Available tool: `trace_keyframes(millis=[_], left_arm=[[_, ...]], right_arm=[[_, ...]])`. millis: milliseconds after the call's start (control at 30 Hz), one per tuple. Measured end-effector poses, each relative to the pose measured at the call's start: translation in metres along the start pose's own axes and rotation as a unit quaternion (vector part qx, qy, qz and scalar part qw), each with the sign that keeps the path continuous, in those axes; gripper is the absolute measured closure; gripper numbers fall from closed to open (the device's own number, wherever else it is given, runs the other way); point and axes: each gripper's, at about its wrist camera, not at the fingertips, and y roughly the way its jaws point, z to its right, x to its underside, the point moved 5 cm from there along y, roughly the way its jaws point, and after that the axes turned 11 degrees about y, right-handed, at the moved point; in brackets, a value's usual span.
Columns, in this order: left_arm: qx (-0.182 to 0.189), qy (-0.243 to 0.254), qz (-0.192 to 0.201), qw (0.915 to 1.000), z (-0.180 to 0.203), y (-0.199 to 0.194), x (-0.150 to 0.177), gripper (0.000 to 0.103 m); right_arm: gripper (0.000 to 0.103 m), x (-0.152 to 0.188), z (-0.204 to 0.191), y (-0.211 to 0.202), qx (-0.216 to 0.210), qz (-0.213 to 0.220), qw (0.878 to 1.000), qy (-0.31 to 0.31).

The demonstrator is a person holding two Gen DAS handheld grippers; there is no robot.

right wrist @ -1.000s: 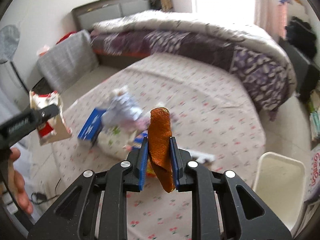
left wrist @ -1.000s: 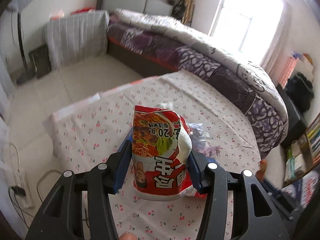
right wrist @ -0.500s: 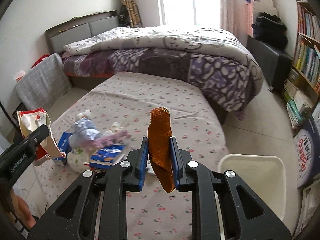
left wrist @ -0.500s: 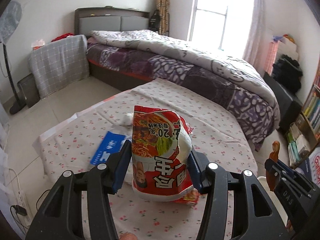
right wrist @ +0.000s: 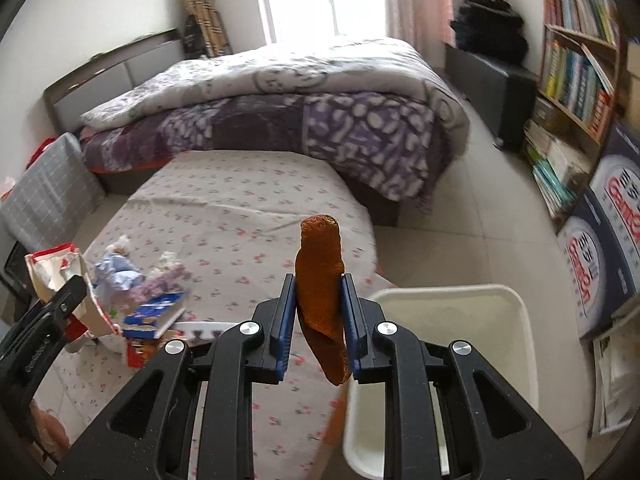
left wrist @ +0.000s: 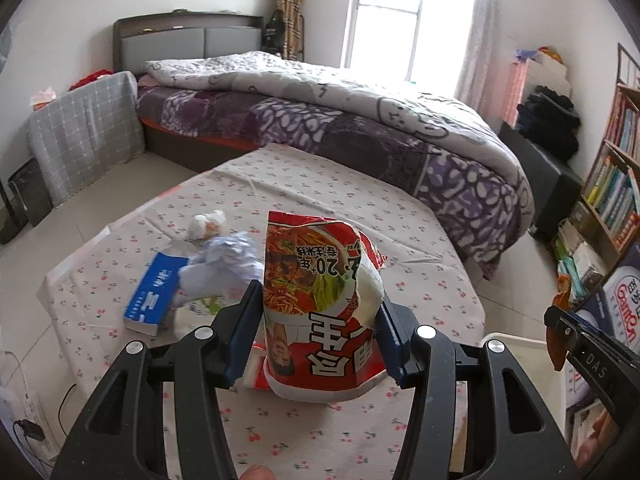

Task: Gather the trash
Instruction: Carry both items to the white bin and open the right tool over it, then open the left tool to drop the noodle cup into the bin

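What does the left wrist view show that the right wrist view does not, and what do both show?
Only the left wrist view: the printed front of the noodle packet gripped in the left gripper.
Only the right wrist view: the whole white bin beside the table, under the right gripper.
Both: the orange peel, the blue book, the crumpled paper.

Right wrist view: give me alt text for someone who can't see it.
The right gripper is shut on an orange peel strip, held upright above a floral tablecloth beside an empty white bin. At left, the left gripper holds a red noodle packet near leftover litter.
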Motion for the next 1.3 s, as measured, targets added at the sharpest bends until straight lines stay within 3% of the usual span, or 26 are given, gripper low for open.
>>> trace_keyframes(millis=[267,367,567,1033,1100,1167,1300], left_arm=[[0.043,0.031,-0.015,0.9985,0.046,0.011,0.006,0.05],[0.067,0.045,-0.027,0.9964,0.066,0.016,0.012,0.05],[0.098,0.072,-0.041,0.9918,0.103,0.021,0.021,0.05],[0.197,0.111,-0.077,0.971,0.19,0.022,0.043,0.046],[0.218,0.111,-0.085,0.9659,0.201,0.022,0.046,0.042],[0.231,0.11,-0.09,0.9625,0.21,0.023,0.049,0.03],[0.234,0.112,-0.092,0.9614,0.214,0.024,0.051,0.028]], right_arm=[[0.078,-0.011,0.051,0.003,0.039,-0.009,0.998,0.05],[0.049,-0.016,0.065,-0.002,0.044,-0.001,0.997,0.069],[0.03,-0.032,0.097,-0.013,0.063,0.032,0.991,0.111],[0.019,-0.053,0.154,-0.029,0.076,0.058,0.978,0.183],[0.017,-0.053,0.157,-0.03,0.075,0.058,0.977,0.189],[0.016,-0.055,0.16,-0.03,0.074,0.058,0.977,0.194],[0.013,-0.056,0.159,-0.029,0.07,0.054,0.977,0.192]])
